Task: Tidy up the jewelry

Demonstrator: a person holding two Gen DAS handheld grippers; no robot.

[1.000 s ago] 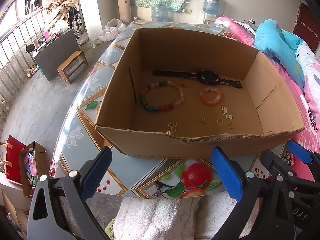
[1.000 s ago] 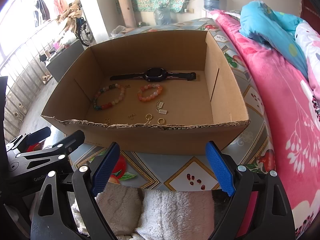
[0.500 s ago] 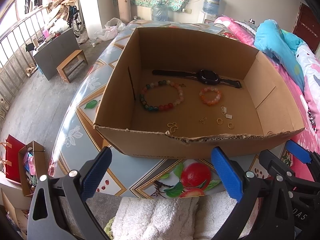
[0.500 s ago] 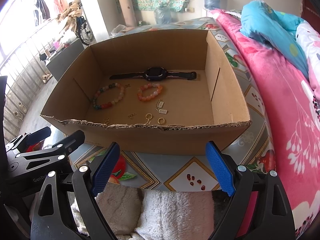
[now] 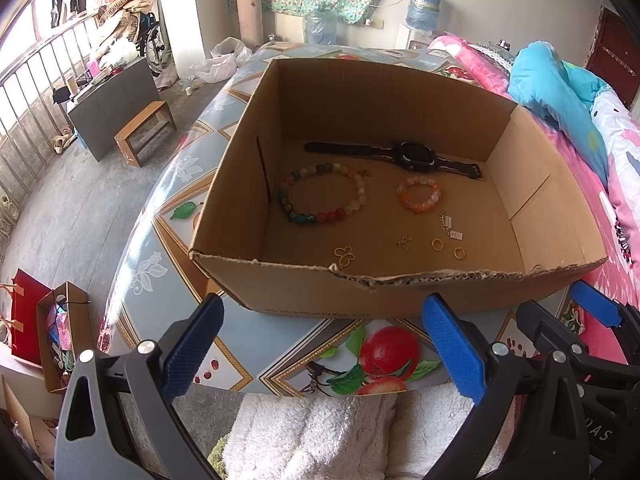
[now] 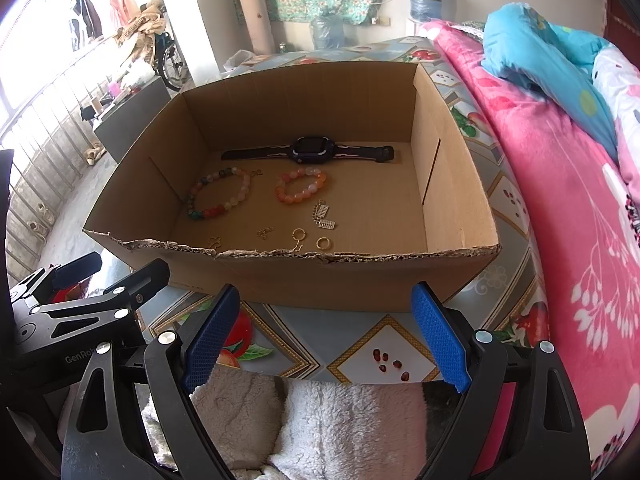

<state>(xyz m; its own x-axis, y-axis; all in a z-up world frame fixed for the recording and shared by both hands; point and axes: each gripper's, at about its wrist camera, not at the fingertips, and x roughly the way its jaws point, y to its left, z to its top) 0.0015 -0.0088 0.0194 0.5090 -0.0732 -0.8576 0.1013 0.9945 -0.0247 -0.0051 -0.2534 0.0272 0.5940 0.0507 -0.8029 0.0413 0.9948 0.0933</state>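
Observation:
An open cardboard box stands on the table. On its floor lie a black watch, a multicoloured bead bracelet, a smaller orange bead bracelet, gold rings, small silver charms and a gold butterfly piece. My left gripper is open and empty in front of the box's near wall. My right gripper is open and empty beside it.
The table has a fruit-patterned cloth and its edge is just below the grippers. A pink bed with a blue pillow lies to the right. A white fluffy cloth is below. Bags sit on the floor at left.

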